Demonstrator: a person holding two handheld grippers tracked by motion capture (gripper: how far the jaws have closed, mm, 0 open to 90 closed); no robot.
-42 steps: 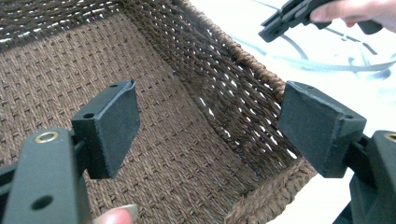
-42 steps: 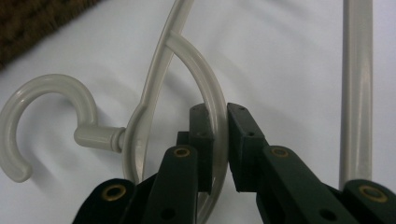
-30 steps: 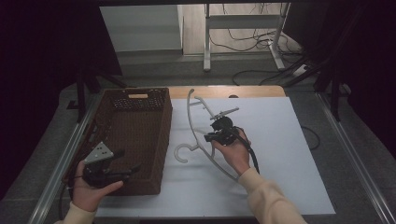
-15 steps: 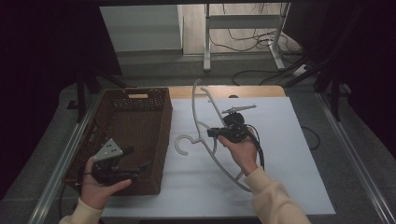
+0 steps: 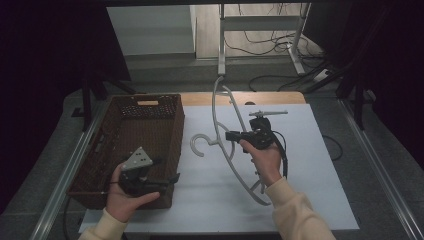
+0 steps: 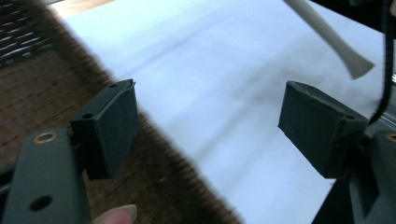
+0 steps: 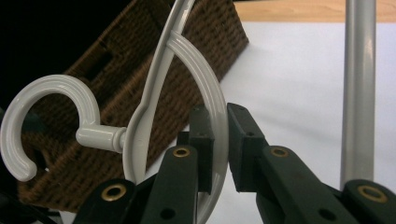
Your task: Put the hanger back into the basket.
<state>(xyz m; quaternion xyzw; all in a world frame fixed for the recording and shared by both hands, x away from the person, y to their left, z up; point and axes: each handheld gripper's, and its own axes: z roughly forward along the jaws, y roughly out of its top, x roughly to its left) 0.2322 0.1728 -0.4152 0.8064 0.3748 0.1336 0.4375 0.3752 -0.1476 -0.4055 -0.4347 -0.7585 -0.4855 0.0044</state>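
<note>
A white plastic hanger is held off the white sheet, one end high at the back and the other low near the person. Its hook points left toward the basket. My right gripper is shut on the hanger's curved arm just beside the hook. My left gripper is at the near right corner of the brown wicker basket. It is open, with only sheet and basket edge between its pads. The hanger's tip shows beyond it.
The wooden table's far edge shows behind the sheet. A metal stand and floor cables lie beyond the table. A grey rod rises beside my right jaws. The basket's side is close behind the hanger.
My right gripper has lifted the hanger and carried it slightly right, tipping its far end up. My left gripper has moved right along the basket's near side to its corner.
</note>
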